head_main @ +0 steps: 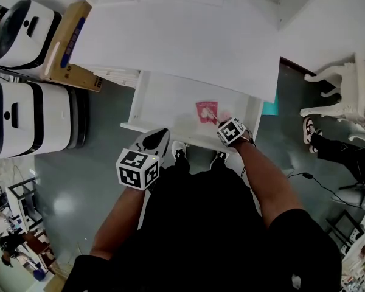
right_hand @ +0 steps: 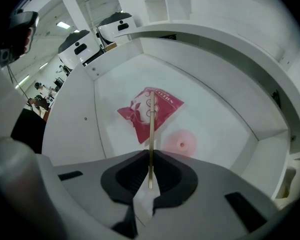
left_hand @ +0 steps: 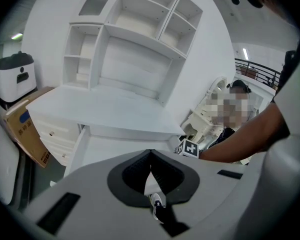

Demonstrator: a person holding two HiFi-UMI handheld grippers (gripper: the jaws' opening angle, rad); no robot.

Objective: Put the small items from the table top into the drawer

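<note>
Print on the red packet (right_hand: 140,115) seems too small to read.

Ahead of the right gripper (right_hand: 150,159), grey with black jaw pads, a crimson packet (right_hand: 149,111) with white print lies in the white drawer (right_hand: 220,109), a pale pink disc (right_hand: 182,144) beside it. The stick (right_hand: 151,129) between the jaws is pale tan. Its marker cube (head_main: 232,131) shows black-and-white squares.

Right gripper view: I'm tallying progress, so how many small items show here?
3. A red packet lies on the drawer floor, a pink disc beside it, and a thin stick is clamped in the right gripper above them. The gripper's body may hide more.
</note>
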